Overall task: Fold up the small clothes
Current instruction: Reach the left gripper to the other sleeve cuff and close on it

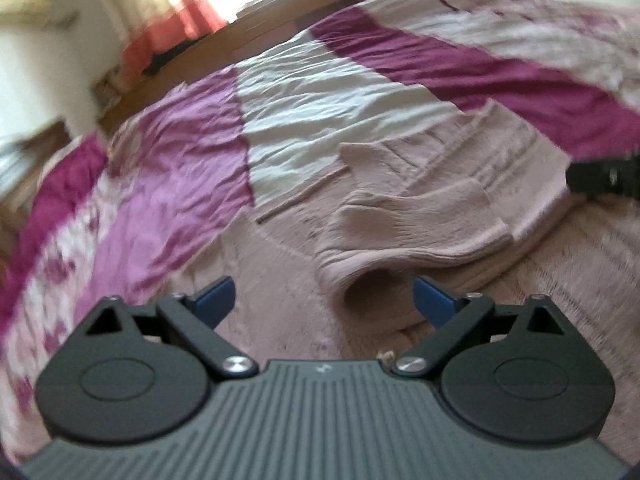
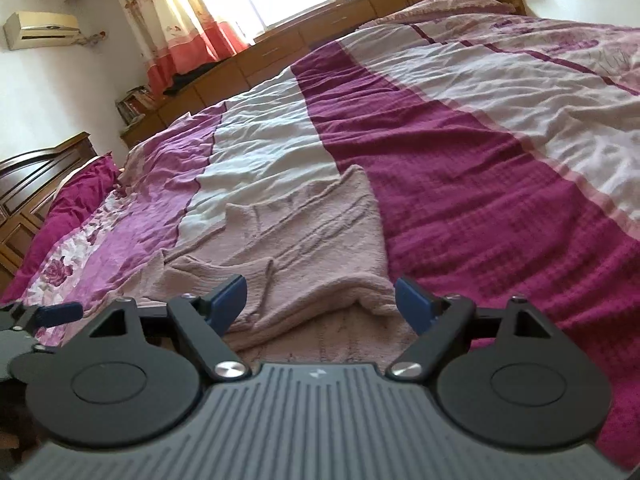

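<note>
A pale pink knitted garment [image 1: 420,208] lies spread on the bed, partly folded, with a raised fold near me. It also shows in the right wrist view [image 2: 304,240]. My left gripper [image 1: 324,300] is open and empty, just above the garment's near edge. My right gripper [image 2: 320,300] is open and empty, low over the garment's near right fold. The right gripper shows as a dark shape at the left wrist view's right edge [image 1: 604,176]. The left gripper shows at the right wrist view's left edge [image 2: 44,316].
The bed cover [image 2: 460,184] has magenta, white and lilac stripes. A wooden headboard [image 2: 36,176] stands at the left. A wooden cabinet [image 2: 280,52] and a curtain [image 2: 188,36] run along the far side. An air conditioner [image 2: 42,28] hangs on the wall.
</note>
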